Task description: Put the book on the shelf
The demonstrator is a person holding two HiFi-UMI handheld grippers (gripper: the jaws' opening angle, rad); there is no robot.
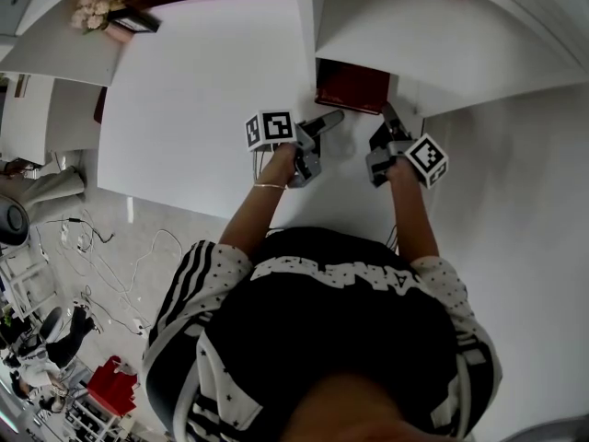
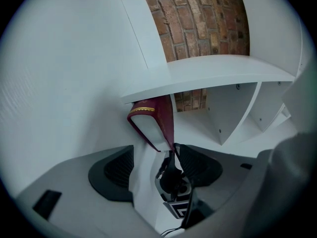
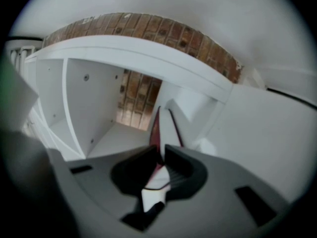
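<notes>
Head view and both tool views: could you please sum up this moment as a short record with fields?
book: dark red, on edge, under a shelf board
shelf: white, open compartments
background: brick wall behind the shelf
right tool: shut on the book's near edge
left tool: open, beside the book, gripping nothing
task state: book at the shelf, not yet let go

The maroon book (image 1: 352, 88) with gold trim and white pages stands upright, slightly tilted, partly inside the white shelf (image 1: 442, 35) at 1 o'clock in the head view.
</notes>
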